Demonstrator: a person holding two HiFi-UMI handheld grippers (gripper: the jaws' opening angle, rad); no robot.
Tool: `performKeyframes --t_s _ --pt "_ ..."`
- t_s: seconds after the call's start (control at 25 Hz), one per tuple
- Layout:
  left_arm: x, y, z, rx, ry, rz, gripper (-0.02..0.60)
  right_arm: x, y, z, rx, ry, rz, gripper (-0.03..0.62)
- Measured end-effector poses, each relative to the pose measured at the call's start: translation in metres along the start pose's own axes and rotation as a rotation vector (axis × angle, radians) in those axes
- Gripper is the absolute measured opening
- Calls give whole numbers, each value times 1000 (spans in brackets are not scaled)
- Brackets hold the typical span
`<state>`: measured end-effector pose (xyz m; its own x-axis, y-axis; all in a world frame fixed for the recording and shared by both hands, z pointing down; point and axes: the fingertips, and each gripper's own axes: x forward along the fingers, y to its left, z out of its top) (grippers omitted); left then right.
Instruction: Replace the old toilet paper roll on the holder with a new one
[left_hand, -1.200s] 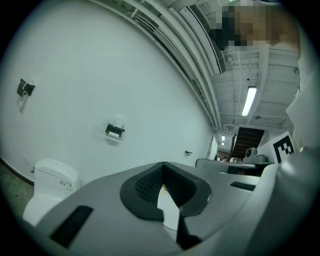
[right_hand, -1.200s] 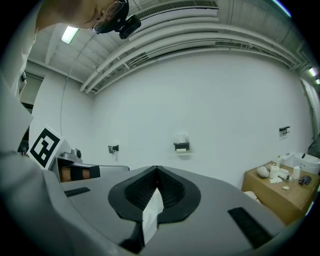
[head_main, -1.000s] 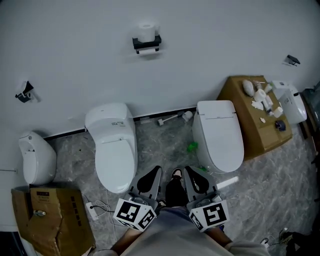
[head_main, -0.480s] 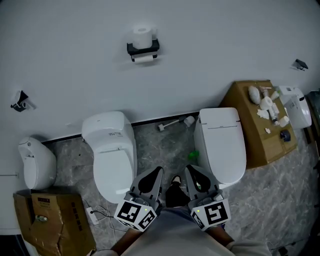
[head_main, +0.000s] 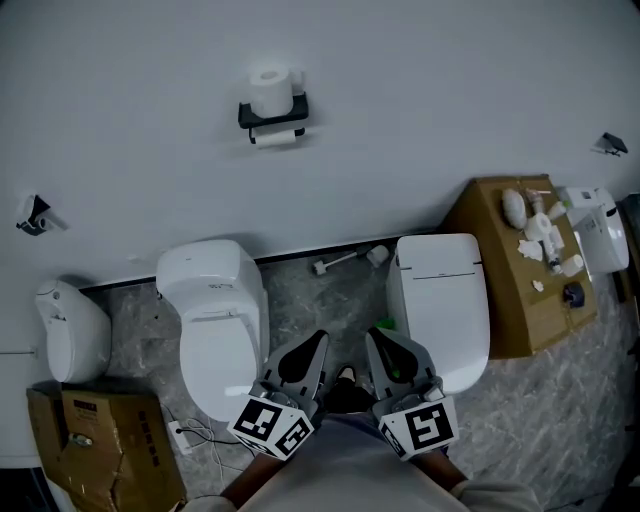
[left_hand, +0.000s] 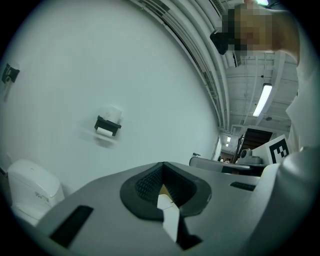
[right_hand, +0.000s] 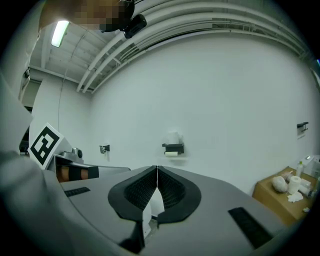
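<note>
A black wall holder (head_main: 272, 118) hangs high on the white wall, between and above two toilets. A full white roll (head_main: 267, 90) stands on its top shelf, and a thin, nearly used roll (head_main: 277, 137) sits on the bar below. Both grippers are held close to my body, far from the wall and pointing at it. The left gripper (head_main: 313, 343) is shut and empty. So is the right gripper (head_main: 376, 340). The holder (left_hand: 107, 125) appears upper left of the jaws in the left gripper view. In the right gripper view, the holder (right_hand: 173, 148) is just above the shut jaws.
Two white toilets (head_main: 214, 310) (head_main: 441, 296) stand against the wall with grey marble floor (head_main: 325, 300) between them. A third white fixture (head_main: 66, 328) and a torn cardboard box (head_main: 100, 445) are at the left. A cardboard box (head_main: 497, 265) topped with clutter stands at the right.
I have moved closer to the wall: the toilets have slid down the head view, and the holder has shifted left and up. Both grippers stay shut and keep their pose.
</note>
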<state>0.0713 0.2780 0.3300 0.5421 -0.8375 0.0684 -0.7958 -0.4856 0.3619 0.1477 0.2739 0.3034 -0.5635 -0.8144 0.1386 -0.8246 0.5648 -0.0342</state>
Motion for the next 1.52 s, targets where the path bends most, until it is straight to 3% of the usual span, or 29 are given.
performKeyframes --t_s 0.68,1.52 --pt "57 12 17 -29 -34 -5 6 36 -46 9 28 -30 14 14" --pt "145 127 53 -108 -25 26 6 181 -75 16 16 34 57 15"
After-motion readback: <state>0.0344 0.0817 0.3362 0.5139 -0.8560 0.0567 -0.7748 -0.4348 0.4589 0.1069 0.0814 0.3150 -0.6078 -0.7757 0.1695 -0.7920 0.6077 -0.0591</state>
